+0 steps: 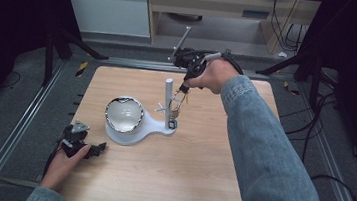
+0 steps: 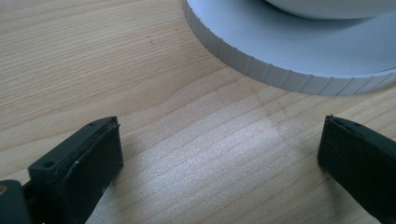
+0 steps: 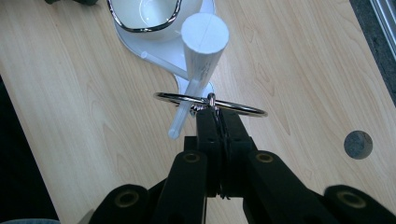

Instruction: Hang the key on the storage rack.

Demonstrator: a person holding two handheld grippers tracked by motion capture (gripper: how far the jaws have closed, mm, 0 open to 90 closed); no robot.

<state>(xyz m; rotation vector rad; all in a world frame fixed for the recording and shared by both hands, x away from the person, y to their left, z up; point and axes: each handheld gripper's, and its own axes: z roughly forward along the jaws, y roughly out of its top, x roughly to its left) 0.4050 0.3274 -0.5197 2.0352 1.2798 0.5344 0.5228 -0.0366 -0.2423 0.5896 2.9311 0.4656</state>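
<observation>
Right gripper (image 3: 215, 111) is clamped on a metal key ring (image 3: 210, 103), held level just beside the stand's white peg (image 3: 184, 114), its hole facing the post (image 3: 201, 46); left gripper (image 2: 219, 154) is rested wide apart.

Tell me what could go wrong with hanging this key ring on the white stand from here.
The right tool pinches the metal ring at one small spot, so it may swivel or slip. The ring sits beside the peg, not over it, and could miss. A nudge to the post might shift the stand, since the left tool is open, off its base.

Round hole (image 3: 358, 144) in the wooden table (image 1: 198, 183) — black cables (image 1: 335, 147) on the floor.
</observation>
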